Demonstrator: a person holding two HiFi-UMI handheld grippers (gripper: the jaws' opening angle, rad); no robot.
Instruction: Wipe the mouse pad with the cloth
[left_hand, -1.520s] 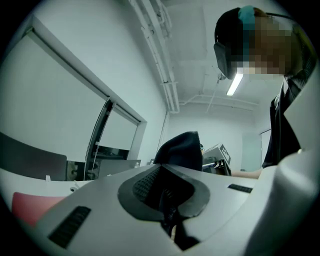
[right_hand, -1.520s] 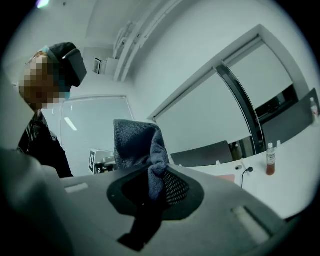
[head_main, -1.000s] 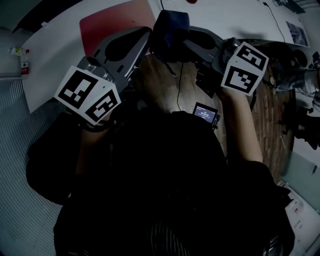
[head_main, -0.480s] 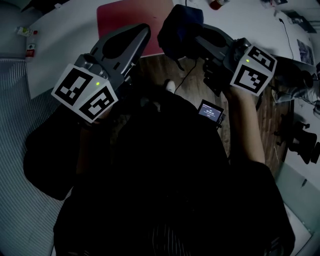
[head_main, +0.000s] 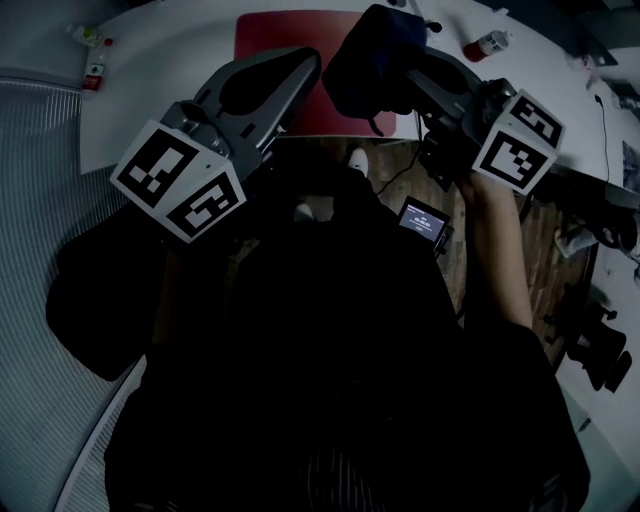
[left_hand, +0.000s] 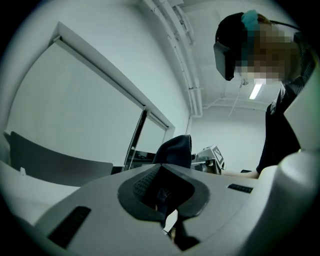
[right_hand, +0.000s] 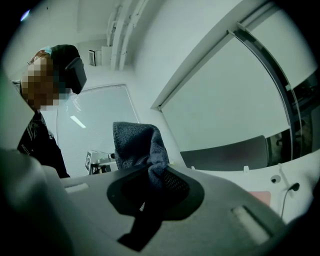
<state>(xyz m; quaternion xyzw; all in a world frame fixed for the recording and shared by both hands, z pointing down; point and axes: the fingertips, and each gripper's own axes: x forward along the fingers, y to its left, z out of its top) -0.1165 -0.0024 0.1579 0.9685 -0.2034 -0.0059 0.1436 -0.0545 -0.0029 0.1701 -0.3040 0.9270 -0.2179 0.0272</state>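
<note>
Dark blue towelling, the cloth (right_hand: 142, 145) is pinched in the right gripper (right_hand: 150, 171), whose jaws are pressed onto a gathered fold so that most of the fabric bunches above their tips and a tail hangs down between them. The left gripper (left_hand: 167, 169) is pressed together on nothing; the cloth only shows beyond it. Both are held up in the air and tilted upward, so the cloth touches nothing yet. The red mouse pad (head_main: 275, 35) lies flat on the white table (head_main: 150, 60), beyond and below the two grippers. To wipe well, I judge the right gripper should tip down until the loose bunch, not the hard jaw tips, meets the pad, then sweep in overlapping strokes from edge to edge, while the left gripper could press a corner so the pad does not slide. A red-capped bottle (head_main: 487, 45) stands on the table to the pad's right and a small bottle (head_main: 93, 70) well off to its left. Below is a wooden floor (head_main: 545, 270); around are pale walls, large white panels and ceiling pipes.
</note>
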